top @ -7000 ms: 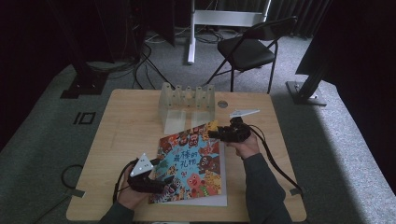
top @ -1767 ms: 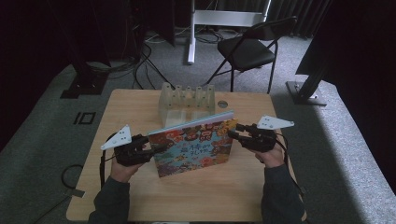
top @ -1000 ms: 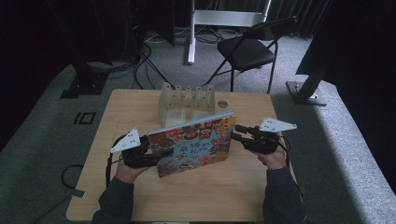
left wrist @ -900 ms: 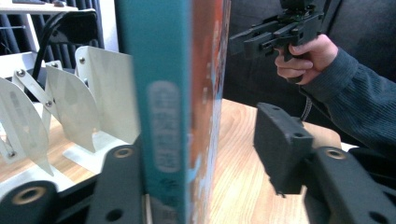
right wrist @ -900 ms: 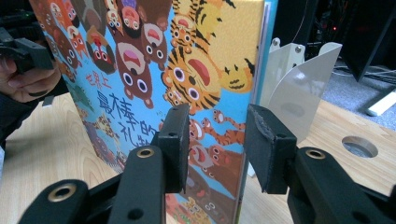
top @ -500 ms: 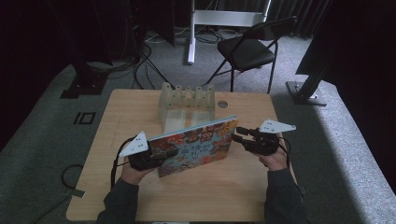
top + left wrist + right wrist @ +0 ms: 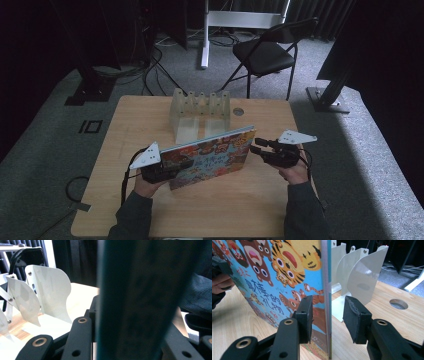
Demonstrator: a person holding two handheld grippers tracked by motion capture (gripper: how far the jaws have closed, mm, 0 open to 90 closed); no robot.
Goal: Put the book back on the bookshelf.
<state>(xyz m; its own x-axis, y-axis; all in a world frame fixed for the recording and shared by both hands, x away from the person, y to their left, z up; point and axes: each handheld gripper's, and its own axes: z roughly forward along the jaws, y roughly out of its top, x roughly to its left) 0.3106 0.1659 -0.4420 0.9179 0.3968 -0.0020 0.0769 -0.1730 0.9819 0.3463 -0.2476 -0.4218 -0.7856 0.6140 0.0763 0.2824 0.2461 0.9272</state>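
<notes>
A colourful picture book [image 7: 210, 157] with cartoon animals stands on its long edge on the table [image 7: 130, 125], leaning back. My left gripper [image 7: 182, 167] is at its left end. Its jaws have just been closing, and in the left gripper view the book's blurred edge [image 7: 135, 302] sits tight between them [image 7: 132, 322]. My right gripper [image 7: 256, 145] straddles the right end. In the right gripper view the cover [image 7: 287, 272] lies against one pad [image 7: 305, 315]. The other pad [image 7: 354, 320] stands clear of the book, so this gripper [image 7: 328, 312] is open.
A white divider rack [image 7: 200, 107] stands just behind the book, its curved fins [image 7: 359, 272] close to the book's far side. A round hole [image 7: 238, 111] is in the table beside it. A black chair [image 7: 267, 50] and stand bases are on the floor beyond.
The book went from flat on the table to standing on edge. In the last second my left gripper slid in along its left end, and the book leaned back and lower.
</notes>
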